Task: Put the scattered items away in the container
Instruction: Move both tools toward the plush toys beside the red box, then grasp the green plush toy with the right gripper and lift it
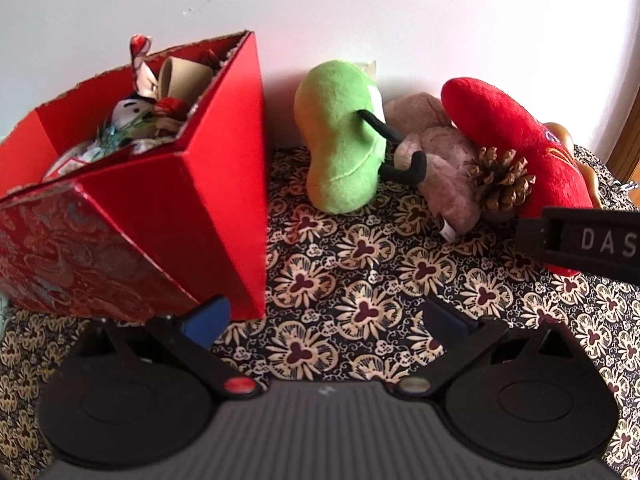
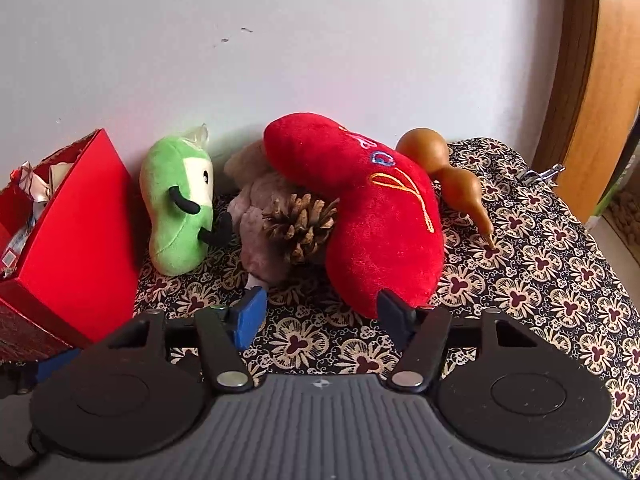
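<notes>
On the patterned cloth (image 2: 540, 280), against the far wall, a green plush (image 2: 178, 208), grey plush (image 2: 260, 216), pinecone (image 2: 300, 224), red plush (image 2: 372, 208) and gourd (image 2: 452, 176) lie clustered, right of the red box (image 1: 192, 184), already part-filled. Right gripper (image 2: 320, 312): fingers apart, right tip touching the red plush. Left gripper (image 1: 320, 316): fingers apart, empty, near the box.

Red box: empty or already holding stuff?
Partly filled: red box is open-topped, with ribbon, a cardboard tube and small ornaments showing inside.
</notes>
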Demonstrator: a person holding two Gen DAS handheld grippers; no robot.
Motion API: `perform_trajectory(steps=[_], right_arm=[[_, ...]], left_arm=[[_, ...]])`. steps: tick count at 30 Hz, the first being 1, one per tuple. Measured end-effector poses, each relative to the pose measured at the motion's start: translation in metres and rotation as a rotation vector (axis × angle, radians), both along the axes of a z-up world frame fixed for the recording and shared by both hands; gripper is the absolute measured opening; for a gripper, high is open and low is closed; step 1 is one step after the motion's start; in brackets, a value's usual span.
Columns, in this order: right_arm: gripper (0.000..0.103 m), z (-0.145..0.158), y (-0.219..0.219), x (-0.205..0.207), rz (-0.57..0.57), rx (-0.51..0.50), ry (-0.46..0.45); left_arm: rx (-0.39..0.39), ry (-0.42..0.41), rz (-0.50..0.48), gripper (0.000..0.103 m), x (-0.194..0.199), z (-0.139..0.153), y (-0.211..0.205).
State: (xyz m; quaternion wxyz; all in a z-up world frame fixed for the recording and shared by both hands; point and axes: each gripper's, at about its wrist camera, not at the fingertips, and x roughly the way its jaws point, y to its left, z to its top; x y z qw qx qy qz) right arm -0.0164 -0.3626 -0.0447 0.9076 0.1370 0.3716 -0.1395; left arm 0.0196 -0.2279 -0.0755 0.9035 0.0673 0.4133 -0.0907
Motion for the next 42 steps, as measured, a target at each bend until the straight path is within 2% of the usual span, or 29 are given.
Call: perform_trajectory(steps=[11, 28, 36, 39, 42], right_arm=[[0.066, 0.004, -0.007, -0.005, -0.007, -0.036, -0.024], [0.068, 0.012, -0.013, 0.000, -0.002, -0.016, -0.042], [0.076, 0.055, -0.030, 0.033, 0.126, 0.085, -0.106], [0.079, 0.065, -0.025, 0.061, 0.226, 0.131, -0.092], [0.079, 0.063, -0.012, 0.092, 0.330, 0.115, -0.040]], left_arm=[[0.010, -0.012, -0.030, 0.102, -0.002, -0.002, -0.011], [0.012, -0.046, -0.070, 0.102, 0.001, 0.004, -0.030], [0.011, -0.144, -0.080, 0.102, 0.018, 0.003, -0.046], [0.005, -0.178, -0.068, 0.102, 0.016, 0.001, -0.049], [0.010, -0.202, -0.092, 0.102, 0.012, -0.002, -0.056]])
